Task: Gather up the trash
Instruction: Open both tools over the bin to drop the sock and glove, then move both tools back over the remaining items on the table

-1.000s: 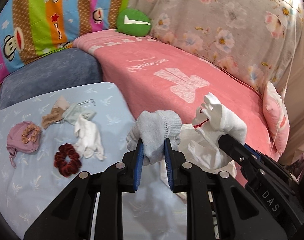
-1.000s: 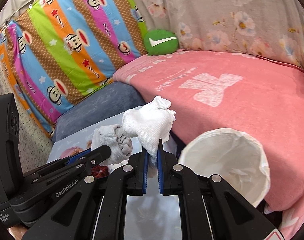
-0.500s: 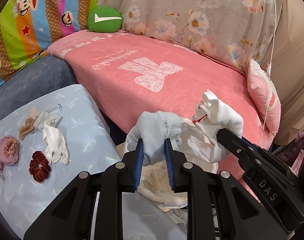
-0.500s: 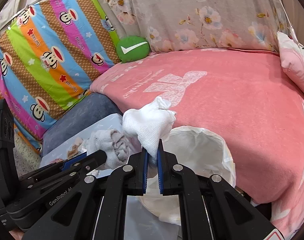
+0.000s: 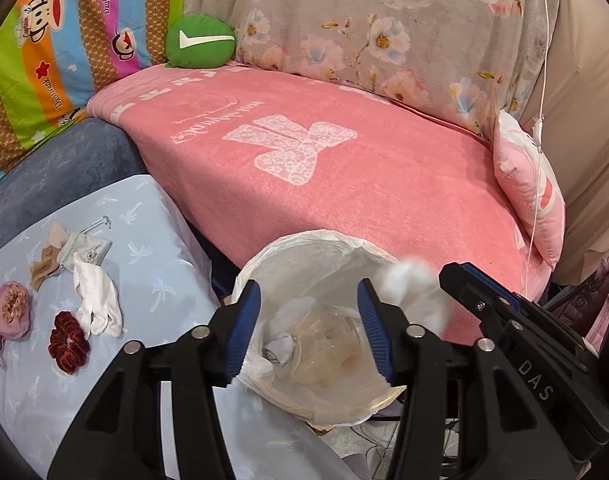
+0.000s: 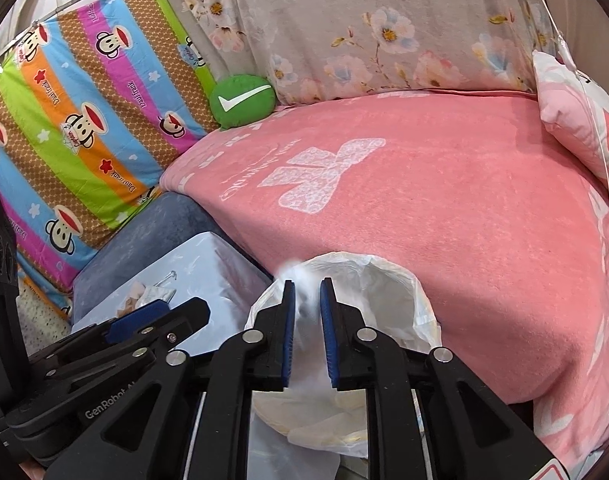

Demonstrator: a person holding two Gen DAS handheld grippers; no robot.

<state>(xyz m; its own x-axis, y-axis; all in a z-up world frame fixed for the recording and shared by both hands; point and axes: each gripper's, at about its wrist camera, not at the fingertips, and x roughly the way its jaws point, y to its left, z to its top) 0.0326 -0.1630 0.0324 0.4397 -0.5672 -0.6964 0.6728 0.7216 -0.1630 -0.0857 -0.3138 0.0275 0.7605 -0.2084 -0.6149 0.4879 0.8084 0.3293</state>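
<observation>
The white-lined trash bin [image 5: 336, 240] stands below both grippers, against the pink sofa. My left gripper [image 5: 309, 328] hangs over it, jaws opening with nothing between them. The grey sock [image 5: 280, 350] lies inside on the liner. My right gripper [image 6: 308, 320] is over the bin rim [image 6: 388, 268] with its jaws opening. The white cloth wad [image 6: 304, 292], blurred, slips down between its pads. In the left wrist view the same wad [image 5: 414, 292] shows as a blur beside the right gripper's finger.
The light blue covered table [image 5: 152, 240] at left bears a white sock [image 5: 96, 300], a dark red scrunchie [image 5: 66, 340], a pink cap [image 5: 6, 314] and a grey pouch [image 5: 84, 248]. The pink blanket [image 5: 344, 152], a green cushion [image 5: 198, 42] and a pink pillow [image 5: 532, 192] lie behind.
Both grippers swung right from above the table to above the bin. The left jaws parted and the grey sock dropped in. The right jaws parted and the white wad is sliding out.
</observation>
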